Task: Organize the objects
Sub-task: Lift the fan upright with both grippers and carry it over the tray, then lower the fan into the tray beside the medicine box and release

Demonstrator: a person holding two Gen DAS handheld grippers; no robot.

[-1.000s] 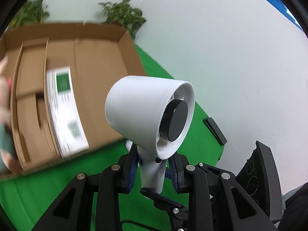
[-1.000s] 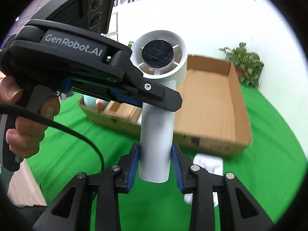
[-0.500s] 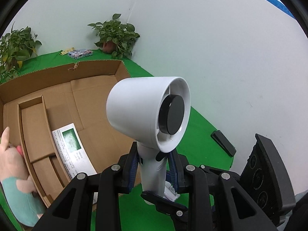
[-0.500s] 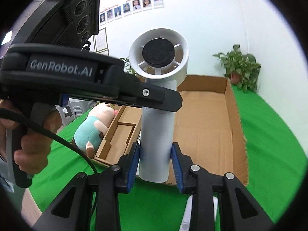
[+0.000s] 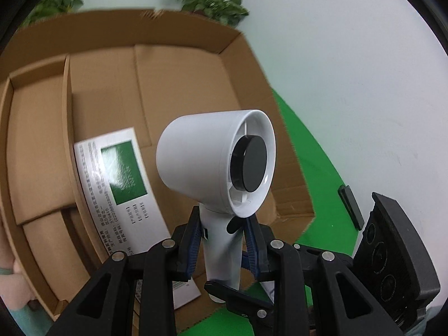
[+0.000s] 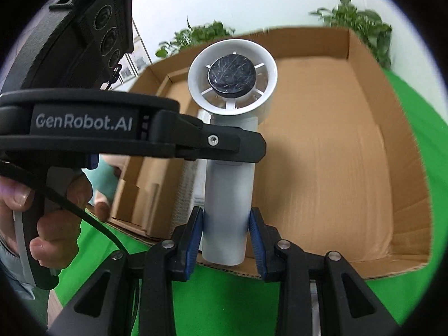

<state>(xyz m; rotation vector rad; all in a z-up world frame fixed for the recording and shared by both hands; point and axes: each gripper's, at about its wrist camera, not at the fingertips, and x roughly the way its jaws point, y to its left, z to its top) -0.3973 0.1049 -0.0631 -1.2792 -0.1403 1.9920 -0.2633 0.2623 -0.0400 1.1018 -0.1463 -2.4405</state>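
Tongs of mine, left (image 5: 224, 247) and right (image 6: 226, 236), both clamp the white fan's (image 5: 217, 162) handle above the cardboard box (image 6: 336, 154).

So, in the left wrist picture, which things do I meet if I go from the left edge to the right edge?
Soft toy at the edge → cardboard box → printed leaflet in the box → white handheld fan, gripped by the left gripper → small black object on the green cloth → camera block of the right gripper.

Both wrist cameras look steeply down, close (from crossing sides), sharing the fan (image 5: 215, 165) and cardboard box (image 6: 322, 145).
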